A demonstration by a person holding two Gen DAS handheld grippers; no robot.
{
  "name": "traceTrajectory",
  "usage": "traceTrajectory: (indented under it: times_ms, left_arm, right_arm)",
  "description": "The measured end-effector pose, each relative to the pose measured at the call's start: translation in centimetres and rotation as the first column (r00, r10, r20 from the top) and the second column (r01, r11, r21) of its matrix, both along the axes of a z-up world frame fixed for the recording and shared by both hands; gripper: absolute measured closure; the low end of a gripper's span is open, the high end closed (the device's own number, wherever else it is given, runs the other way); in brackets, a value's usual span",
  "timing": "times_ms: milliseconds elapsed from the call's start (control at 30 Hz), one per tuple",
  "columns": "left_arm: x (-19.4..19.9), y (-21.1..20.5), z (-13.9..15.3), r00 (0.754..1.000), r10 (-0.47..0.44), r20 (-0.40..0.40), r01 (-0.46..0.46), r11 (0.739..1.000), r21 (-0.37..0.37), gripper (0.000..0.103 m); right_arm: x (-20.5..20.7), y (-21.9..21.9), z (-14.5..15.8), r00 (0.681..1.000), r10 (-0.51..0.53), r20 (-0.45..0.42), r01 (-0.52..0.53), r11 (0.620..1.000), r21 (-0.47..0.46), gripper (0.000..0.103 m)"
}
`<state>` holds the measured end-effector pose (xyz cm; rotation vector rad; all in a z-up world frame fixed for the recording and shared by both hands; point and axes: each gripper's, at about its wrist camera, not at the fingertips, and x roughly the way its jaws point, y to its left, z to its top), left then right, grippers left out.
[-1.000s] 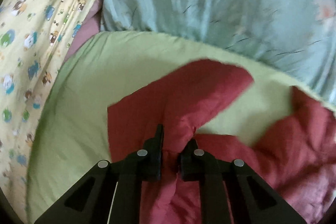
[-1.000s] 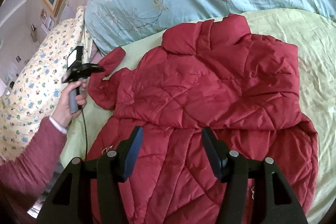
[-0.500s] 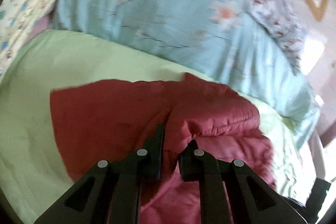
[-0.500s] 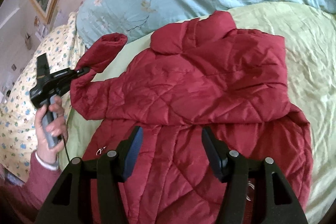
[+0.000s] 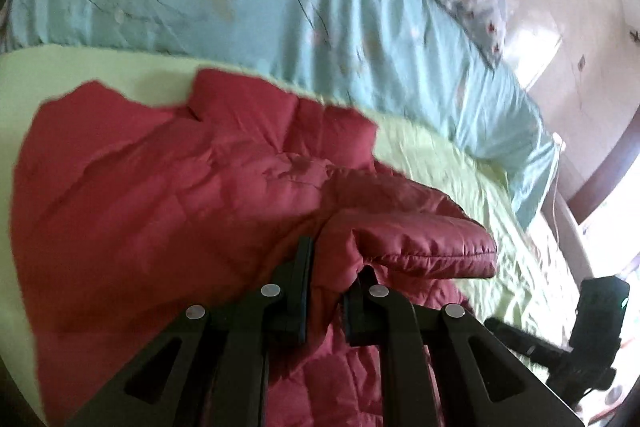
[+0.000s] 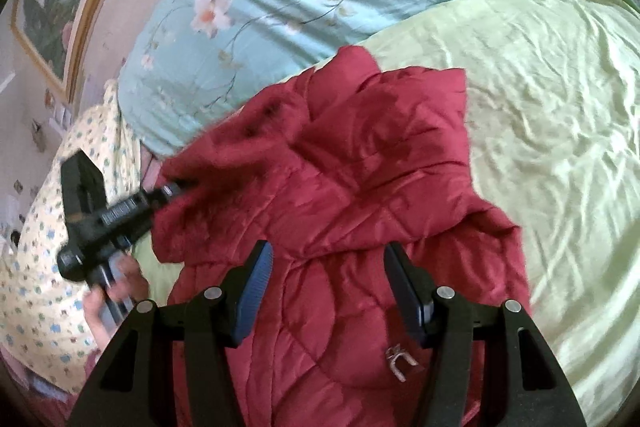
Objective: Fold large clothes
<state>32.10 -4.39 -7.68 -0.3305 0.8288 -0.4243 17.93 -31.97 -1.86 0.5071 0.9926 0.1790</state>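
- Left wrist view: left gripper (image 5: 326, 269) clamps the jacket's (image 5: 160, 195) sleeve (image 5: 412, 239), swung over its body on the bed (image 6: 540, 115).
- Right gripper (image 6: 328, 291) hangs open, empty.
- Fold barely begun, I'd say.

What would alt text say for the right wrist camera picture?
A red quilted jacket lies on a green sheet, the right gripper open above it. At the picture's left, the left gripper pinches the jacket's sleeve.
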Motion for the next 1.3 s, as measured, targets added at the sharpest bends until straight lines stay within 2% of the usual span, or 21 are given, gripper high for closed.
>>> traceTrajectory:
  times_ms: [267,567,600,633,667,700,733,800,933,1067,1167,1233,1300]
  left_arm:
    - [2.5,-3.7,-5.1,0.994,-0.028,-0.109,0.034,0.998,0.052,0.093]
    - [3.1,-4.4,-4.9,0.994,-0.021,-0.108,0.028,0.998,0.061,0.090]
    - [2.9,-4.8,-5.2,0.994,-0.023,-0.105,0.030,0.997,0.068,0.090]
    - [2.2,-4.5,-5.1,0.994,-0.025,-0.104,0.033,0.997,0.076,0.090]
    - [2.0,-4.5,-5.0,0.994,-0.028,-0.107,0.037,0.996,0.083,0.089]
    - [1.7,-4.3,-4.9,0.993,-0.038,-0.114,0.048,0.996,0.081,0.088]
    - [1.4,-4.2,-4.8,0.992,-0.046,-0.120,0.056,0.995,0.081,0.088]
    - [0.7,-3.9,-4.4,0.986,-0.082,-0.143,0.094,0.993,0.074,0.086]
    - [-1.1,-3.3,-3.4,0.979,-0.139,-0.147,0.150,0.986,0.072,0.085]
    - [-2.0,-2.1,-2.5,0.971,-0.178,-0.158,0.191,0.979,0.075,0.084]
    - [-2.2,-0.9,-1.7,0.971,-0.173,-0.164,0.190,0.977,0.096,0.083]
    - [-2.3,-0.5,-1.3,0.973,-0.170,-0.155,0.189,0.975,0.114,0.083]
    - [-2.3,-0.4,-1.2,0.976,-0.161,-0.145,0.180,0.975,0.130,0.082]
  right_arm:
    - [2.3,-1.5,-1.2,0.999,-0.038,-0.021,0.040,0.993,0.110,0.042]
    - [6.8,-1.1,-4.5,0.996,-0.014,-0.090,0.031,0.982,0.188,0.043]
    - [7.2,-0.9,-5.1,0.994,-0.012,-0.106,0.033,0.980,0.199,0.046]
    - [7.5,-0.8,-5.7,0.993,-0.010,-0.121,0.035,0.978,0.207,0.053]
    - [7.6,-0.7,-6.0,0.992,-0.007,-0.126,0.033,0.978,0.204,0.077]
    - [7.7,-0.6,-6.3,0.991,-0.010,-0.131,0.035,0.980,0.195,0.090]
    - [7.6,-0.6,-6.4,0.992,-0.013,-0.126,0.039,0.978,0.204,0.095]
    - [7.5,-0.9,-6.4,0.994,-0.019,-0.107,0.042,0.976,0.215,0.097]
    - [7.5,-0.5,-5.0,0.998,-0.008,-0.060,0.018,0.983,0.181,0.098]
    - [7.4,-0.1,-2.3,1.000,0.006,0.011,-0.007,0.996,0.092,0.103]
    - [7.2,-0.8,0.1,0.997,-0.023,0.080,0.023,1.000,0.001,0.103]
    - [7.3,-2.0,0.7,0.994,-0.051,0.094,0.048,0.998,0.027,0.103]
    - [7.5,-2.7,0.5,0.996,-0.059,0.060,0.057,0.997,0.046,0.103]
